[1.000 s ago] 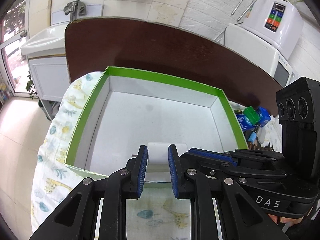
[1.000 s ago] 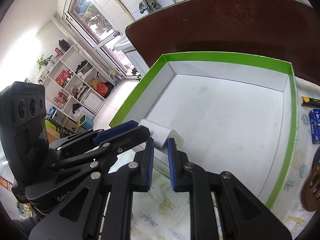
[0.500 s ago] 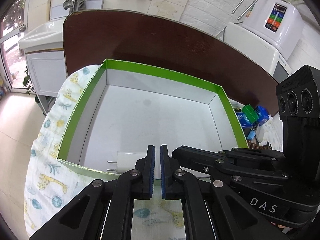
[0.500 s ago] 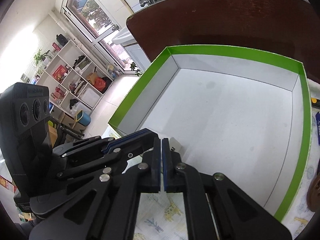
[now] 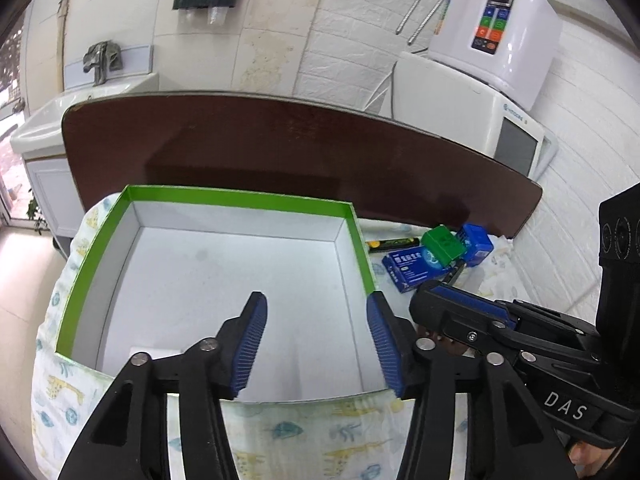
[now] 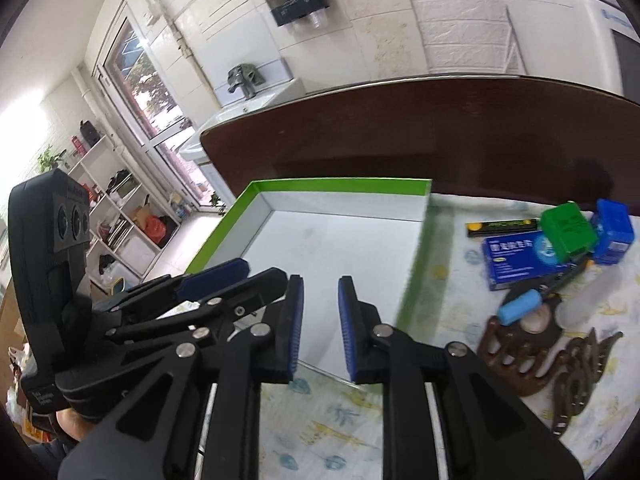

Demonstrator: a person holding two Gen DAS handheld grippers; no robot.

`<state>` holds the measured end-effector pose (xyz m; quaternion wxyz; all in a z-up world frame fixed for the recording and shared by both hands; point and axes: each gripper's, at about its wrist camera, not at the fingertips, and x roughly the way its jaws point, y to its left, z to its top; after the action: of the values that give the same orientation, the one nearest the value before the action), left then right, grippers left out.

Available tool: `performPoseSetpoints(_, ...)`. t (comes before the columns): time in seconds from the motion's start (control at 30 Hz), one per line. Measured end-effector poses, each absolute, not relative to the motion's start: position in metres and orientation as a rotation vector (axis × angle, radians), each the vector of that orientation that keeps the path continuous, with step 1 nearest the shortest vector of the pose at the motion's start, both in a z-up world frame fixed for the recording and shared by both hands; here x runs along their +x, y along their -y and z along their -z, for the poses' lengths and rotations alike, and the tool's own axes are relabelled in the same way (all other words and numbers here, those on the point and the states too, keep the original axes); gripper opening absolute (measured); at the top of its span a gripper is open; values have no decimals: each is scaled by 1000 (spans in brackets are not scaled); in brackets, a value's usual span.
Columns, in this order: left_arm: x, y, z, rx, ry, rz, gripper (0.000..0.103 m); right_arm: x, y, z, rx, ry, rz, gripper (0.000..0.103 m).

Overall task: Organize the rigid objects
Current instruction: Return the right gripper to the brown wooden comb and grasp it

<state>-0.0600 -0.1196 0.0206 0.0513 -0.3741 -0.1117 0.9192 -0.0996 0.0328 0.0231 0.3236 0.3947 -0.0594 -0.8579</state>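
A shallow box with a green rim [image 5: 240,196] and a white floor lies on a printed cloth. A white charger [image 5: 150,354] rests in its near left corner. My left gripper [image 5: 316,308] hangs above the box's near wall; its jaws are opening wide and nothing is between them. My right gripper [image 6: 320,292] hovers over the near right part of the box [image 6: 340,184]; its jaws are opening by a small gap, with nothing between them. To the right of the box lie a blue carton [image 6: 520,256], a green block [image 6: 568,228] and a blue block [image 6: 612,232].
A black and yellow bar [image 6: 504,226], a light blue cylinder [image 6: 520,306] and brown combs [image 6: 516,352] lie on the cloth at the right. A dark brown tabletop edge [image 5: 304,152] runs behind the box. Beyond it stand a sink [image 5: 80,96] and white appliances [image 5: 496,32].
Both grippers closed fully, then drew back and up from the box's near wall and opened, the left one wide. The white charger stays in the box's near left corner.
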Motion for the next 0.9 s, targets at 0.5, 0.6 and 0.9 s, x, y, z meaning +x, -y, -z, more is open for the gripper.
performPoseSetpoints(0.5,-81,12,1,-1180,191,-2600,66,-89,-155,38,1286,336,2411,30)
performPoseSetpoints(0.6,-85,0,8,-1211,179,-2570,66,-91,-159,46,1305,358,2396,30)
performPoseSetpoints(0.9,-98,-19,27,-1284,124,-2545,63,-100,-172,66,1369,410,2393,27)
